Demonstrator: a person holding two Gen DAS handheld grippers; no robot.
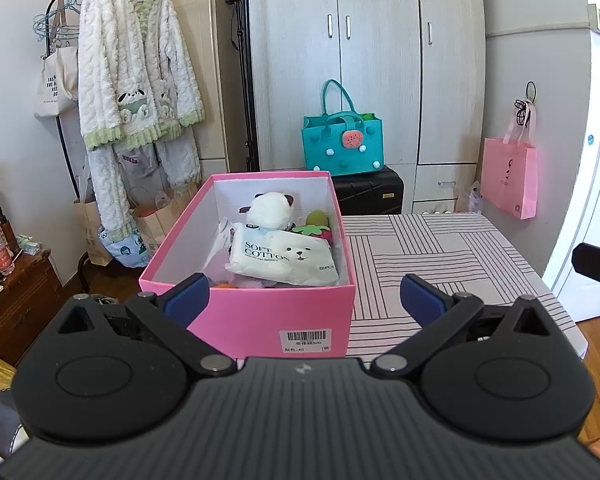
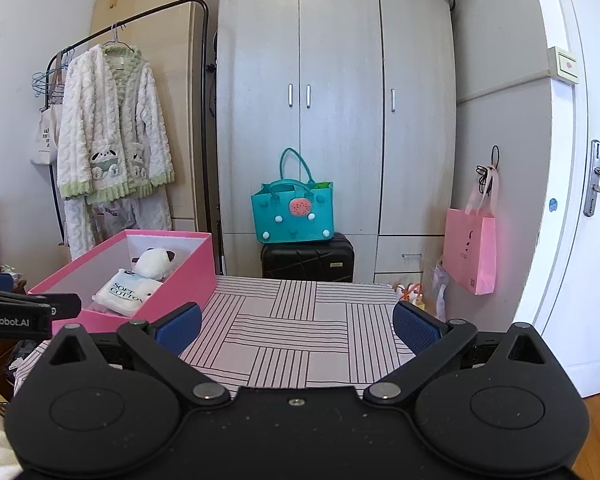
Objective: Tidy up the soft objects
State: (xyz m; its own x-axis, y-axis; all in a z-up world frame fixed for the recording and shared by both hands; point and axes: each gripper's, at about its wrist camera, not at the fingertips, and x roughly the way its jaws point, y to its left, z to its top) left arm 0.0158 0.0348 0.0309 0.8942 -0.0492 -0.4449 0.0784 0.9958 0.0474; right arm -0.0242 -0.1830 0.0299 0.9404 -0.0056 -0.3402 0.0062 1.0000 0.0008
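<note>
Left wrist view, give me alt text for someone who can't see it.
An open pink box sits on a striped tablecloth, holding a Soft Cotton tissue pack and a white plush panda. The left gripper is open and empty in front of it. Behind stand a wardrobe and a hanging fleece robe.

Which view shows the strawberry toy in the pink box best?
The left wrist view: the strawberry toy lies visible behind the cotton pack. In the right wrist view, the pink box wall hides it completely.

Each hand-held gripper is matte black (silver pivot screws), with blue ribbed fingertips.
</note>
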